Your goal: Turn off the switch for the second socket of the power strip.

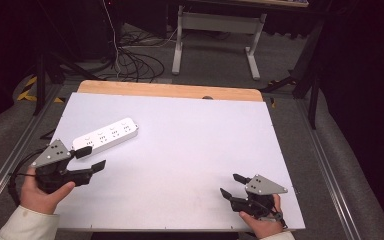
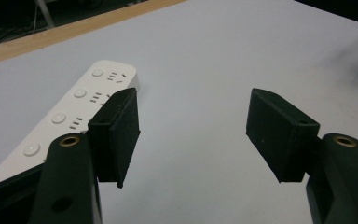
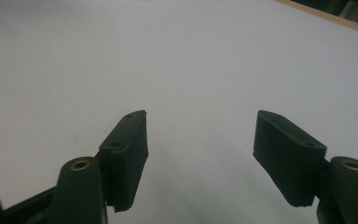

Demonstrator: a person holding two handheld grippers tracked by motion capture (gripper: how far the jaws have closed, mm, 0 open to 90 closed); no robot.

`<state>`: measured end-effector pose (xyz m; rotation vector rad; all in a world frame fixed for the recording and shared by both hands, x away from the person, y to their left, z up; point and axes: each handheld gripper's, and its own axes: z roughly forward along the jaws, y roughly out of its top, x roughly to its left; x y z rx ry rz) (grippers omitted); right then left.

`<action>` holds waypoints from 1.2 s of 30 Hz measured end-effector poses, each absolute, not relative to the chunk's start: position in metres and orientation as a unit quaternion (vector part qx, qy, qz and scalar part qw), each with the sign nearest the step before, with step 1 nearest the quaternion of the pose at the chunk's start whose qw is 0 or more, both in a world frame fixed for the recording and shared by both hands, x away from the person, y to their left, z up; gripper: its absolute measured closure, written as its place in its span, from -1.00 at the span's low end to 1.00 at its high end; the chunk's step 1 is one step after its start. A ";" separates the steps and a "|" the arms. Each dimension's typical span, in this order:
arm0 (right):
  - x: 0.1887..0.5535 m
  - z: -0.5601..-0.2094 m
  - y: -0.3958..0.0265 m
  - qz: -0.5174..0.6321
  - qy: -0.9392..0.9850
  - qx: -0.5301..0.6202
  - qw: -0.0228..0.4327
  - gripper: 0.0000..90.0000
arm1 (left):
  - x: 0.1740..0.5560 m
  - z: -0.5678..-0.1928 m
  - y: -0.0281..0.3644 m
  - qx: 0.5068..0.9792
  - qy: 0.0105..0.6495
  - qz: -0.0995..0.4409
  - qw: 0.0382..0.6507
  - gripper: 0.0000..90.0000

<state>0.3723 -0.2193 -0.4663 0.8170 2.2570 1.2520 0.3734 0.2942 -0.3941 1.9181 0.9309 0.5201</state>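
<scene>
Lying flat on the white desk (image 1: 180,145), a white power strip (image 1: 107,136) sits toward ten o'clock from the desk's middle, its long axis slanting from lower left to upper right. Its top face carries a row of round buttons, each next to a set of socket slots. Nothing touches it.

My left gripper (image 1: 91,159) hovers just beside the strip's near end, at about eight o'clock on the desk, with my left hand (image 1: 42,195) wrapped around its handle and a pale sleeve (image 1: 27,225) behind it. Its jaws are spread wide with bare desk between them. In the left gripper view the strip (image 2: 70,116) runs up from behind the left-hand jaw toward eleven o'clock, partly hidden by it; I cannot tell whether that jaw touches the strip or hangs above it.

My right gripper (image 1: 232,185) is well apart from the strip, at about five o'clock on the desk, held in my right hand (image 1: 262,222). Its jaws are also spread, holding nothing, with plain white desk (image 3: 177,70) ahead of them.

Along the far edge at twelve o'clock, a wooden strip (image 1: 170,90) shows past the white surface. Beyond it, on the floor, lie black cables (image 1: 135,62) and the white legs of another table (image 1: 215,37).
</scene>
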 end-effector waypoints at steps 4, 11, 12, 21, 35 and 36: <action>0.372 -0.466 -0.219 0.452 0.814 0.294 0.216 -0.21 | 0.377 -0.391 0.296 0.779 0.377 0.216 0.452 -0.20; 0.372 -0.467 -0.219 0.451 0.815 0.294 0.216 -0.21 | 0.386 -0.382 0.303 0.785 0.388 0.210 0.435 0.42; 0.372 -0.467 -0.219 0.451 0.815 0.294 0.216 -0.21 | 0.388 -0.382 0.304 0.781 0.393 0.207 0.439 0.52; 0.372 -0.467 -0.219 0.450 0.815 0.294 0.215 -0.21 | 0.410 -0.379 0.316 0.776 0.420 0.196 0.428 1.00; 0.373 -0.468 -0.217 0.444 0.819 0.294 0.214 -0.20 | 0.447 -0.394 0.327 0.752 0.443 0.219 0.436 0.99; 0.373 -0.468 -0.217 0.444 0.819 0.295 0.214 -0.20 | 0.449 -0.396 0.327 0.751 0.443 0.218 0.438 1.00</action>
